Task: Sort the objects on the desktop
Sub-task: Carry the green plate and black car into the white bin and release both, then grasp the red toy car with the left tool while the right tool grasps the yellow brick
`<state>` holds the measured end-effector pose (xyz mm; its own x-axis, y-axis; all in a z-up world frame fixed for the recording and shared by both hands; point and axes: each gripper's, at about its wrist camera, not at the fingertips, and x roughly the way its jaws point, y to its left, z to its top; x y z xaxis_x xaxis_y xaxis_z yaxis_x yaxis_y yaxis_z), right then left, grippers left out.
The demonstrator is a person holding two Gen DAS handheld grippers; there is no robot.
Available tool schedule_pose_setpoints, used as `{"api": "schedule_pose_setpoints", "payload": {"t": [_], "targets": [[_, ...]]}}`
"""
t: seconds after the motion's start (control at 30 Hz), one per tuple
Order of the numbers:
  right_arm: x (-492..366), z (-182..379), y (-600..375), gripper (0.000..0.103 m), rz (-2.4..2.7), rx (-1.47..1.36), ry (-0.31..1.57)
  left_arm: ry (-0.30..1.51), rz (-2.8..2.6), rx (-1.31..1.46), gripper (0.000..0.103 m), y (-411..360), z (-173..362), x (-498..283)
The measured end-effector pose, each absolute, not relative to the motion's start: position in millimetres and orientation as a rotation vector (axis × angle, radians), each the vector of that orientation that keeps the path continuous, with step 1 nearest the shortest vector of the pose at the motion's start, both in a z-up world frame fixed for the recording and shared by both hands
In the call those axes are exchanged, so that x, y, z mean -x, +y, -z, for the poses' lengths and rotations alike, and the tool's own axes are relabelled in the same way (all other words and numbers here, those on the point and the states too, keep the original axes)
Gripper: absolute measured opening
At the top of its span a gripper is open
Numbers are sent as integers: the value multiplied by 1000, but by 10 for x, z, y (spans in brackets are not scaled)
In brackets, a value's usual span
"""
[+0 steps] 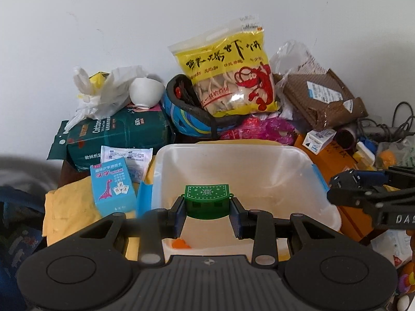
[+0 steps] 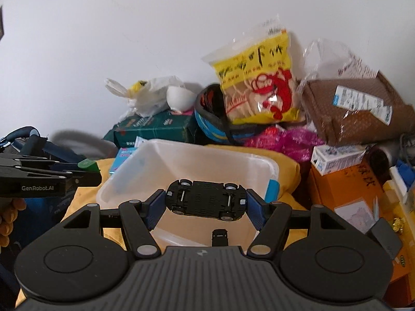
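Note:
My left gripper (image 1: 207,208) is shut on a small green box (image 1: 207,200) with a white snowflake print, held above the near part of a white plastic bin (image 1: 233,155). My right gripper (image 2: 206,203) is shut on a black toy car (image 2: 206,202), turned underside up with its wheels showing, over the same white bin (image 2: 181,155). Each gripper shows in the other's view: the right gripper (image 1: 334,188) at the right edge, the left gripper (image 2: 97,172) at the left edge with the green box (image 2: 88,164). An orange piece (image 1: 180,243) and a small black car (image 2: 220,236) lie low in the bin.
Clutter lines the white wall: a yellow snack bag (image 1: 233,77), a blue helmet (image 1: 186,119), a white bowl (image 1: 145,90), a green cotton pack (image 1: 116,134), a brown parcel (image 1: 324,98), an orange box (image 1: 337,160), a blue card box (image 1: 112,184). A yellow cloth (image 1: 67,207) lies under the bin.

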<state>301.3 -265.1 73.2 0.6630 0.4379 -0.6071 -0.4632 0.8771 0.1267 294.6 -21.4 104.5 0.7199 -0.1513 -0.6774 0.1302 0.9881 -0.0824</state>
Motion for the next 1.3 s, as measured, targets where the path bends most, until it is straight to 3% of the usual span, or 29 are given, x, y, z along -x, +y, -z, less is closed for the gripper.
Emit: {"api": "schedule_pose_setpoints", "payload": {"t": [0.33, 0.4, 0.47, 0.7, 1.03, 1.3], "targets": [[-3436, -540, -2527, 69, -509, 68, 815, 831, 152, 19, 39, -268, -979, -3291], [-3498, -515, -2509, 69, -510, 70, 833, 836, 142, 9, 46, -273, -951, -3319], [-3549, -489, -2467, 69, -512, 82, 849, 828, 112, 2, 63, -270, -931, -3314], [-3558, -435, -2413, 78, -509, 116, 840, 821, 98, 30, 63, -124, -835, -3163], [-2699, -407, -2562, 81, -580, 134, 691, 666, 171, -58, 63, -45, -431, -1759], [-1591, 426, -2721, 81, -593, 225, 761, 748, 199, 19, 63, -122, 201, -577]]}}
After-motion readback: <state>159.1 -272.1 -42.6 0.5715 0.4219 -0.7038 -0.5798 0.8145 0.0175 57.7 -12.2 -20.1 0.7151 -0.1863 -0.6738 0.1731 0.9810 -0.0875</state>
